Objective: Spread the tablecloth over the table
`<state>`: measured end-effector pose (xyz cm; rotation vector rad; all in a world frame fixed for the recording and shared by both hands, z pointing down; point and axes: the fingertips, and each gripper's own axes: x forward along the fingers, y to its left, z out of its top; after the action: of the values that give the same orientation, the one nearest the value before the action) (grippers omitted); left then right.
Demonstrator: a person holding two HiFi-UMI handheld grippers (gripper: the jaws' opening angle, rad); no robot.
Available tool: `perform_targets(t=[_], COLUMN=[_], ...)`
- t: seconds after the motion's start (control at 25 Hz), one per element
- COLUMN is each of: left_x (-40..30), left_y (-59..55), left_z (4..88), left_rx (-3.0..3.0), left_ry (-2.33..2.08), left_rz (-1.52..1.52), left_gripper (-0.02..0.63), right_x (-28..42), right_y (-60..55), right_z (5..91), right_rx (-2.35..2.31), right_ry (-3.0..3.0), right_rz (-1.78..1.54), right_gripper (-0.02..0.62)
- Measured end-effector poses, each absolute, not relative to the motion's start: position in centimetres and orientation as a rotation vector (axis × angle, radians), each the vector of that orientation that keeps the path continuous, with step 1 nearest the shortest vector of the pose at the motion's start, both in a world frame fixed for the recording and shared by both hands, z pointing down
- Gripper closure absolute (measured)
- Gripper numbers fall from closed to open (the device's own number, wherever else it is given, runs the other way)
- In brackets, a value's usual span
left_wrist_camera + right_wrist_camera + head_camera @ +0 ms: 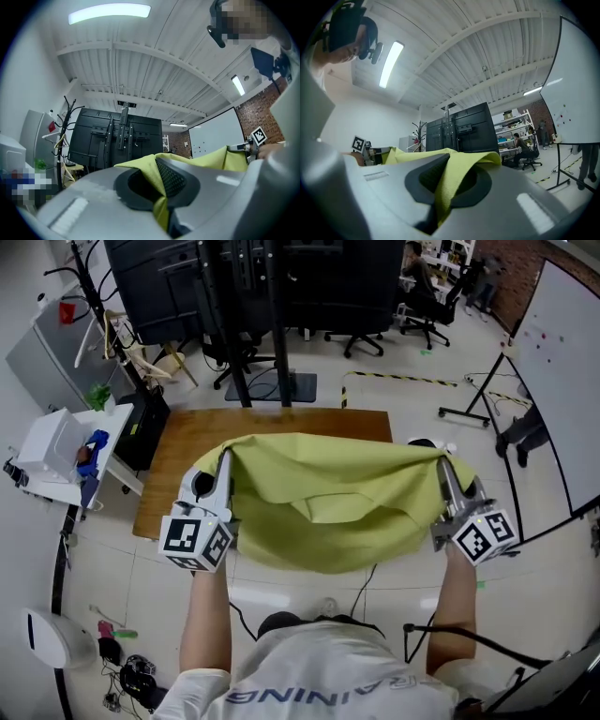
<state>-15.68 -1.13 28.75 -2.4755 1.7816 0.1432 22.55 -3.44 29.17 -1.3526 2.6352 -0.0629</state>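
White floor tiles lie all around a brown wood table (178,456). Big black screens (234,277) stand behind it. A whiteboard (562,381) stands at the right. A small white stand (56,451) with some things on it sits at the left.

A person holds a yellow-green cloth (323,502) by two corners, one in each gripper. The cloth is bunched up and sags in the middle. It hangs over the near part of the table. It may touch the wood, but that is hard to tell from above. The far part of the table is bare.

The left gripper (223,465) has its jaws squeezed together on the left corner of the cloth. In the left gripper view, a fold of cloth (154,176) sticks up from between the dark pads. The right gripper (441,470) has its jaws squeezed together on the right corner. In the right gripper view, the cloth (450,183) is pinched the same way. Both grippers point away from the person, toward the screens.
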Motion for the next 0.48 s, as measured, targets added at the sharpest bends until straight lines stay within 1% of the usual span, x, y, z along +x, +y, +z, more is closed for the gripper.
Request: perform_targets(t=[0.28,0.48], left_x=[-16.0,-16.2], left_y=[-4.8,-8.0], left_z=[28.3,29.4], left_rx=[-2.456,-2.476], left_ry=[1.814,1.803], left_rz=[0.136,0.107], left_gripper=[0.597,0.597], right_x=[22.8,22.4], right_y=[-7.3,-10.1], right_z=[29.5,30.6], right_rx=[-1.317,-1.375], right_ry=[2.633,2.631], right_rz=[-0.100,-0.111], right_gripper=[0.586,0.586])
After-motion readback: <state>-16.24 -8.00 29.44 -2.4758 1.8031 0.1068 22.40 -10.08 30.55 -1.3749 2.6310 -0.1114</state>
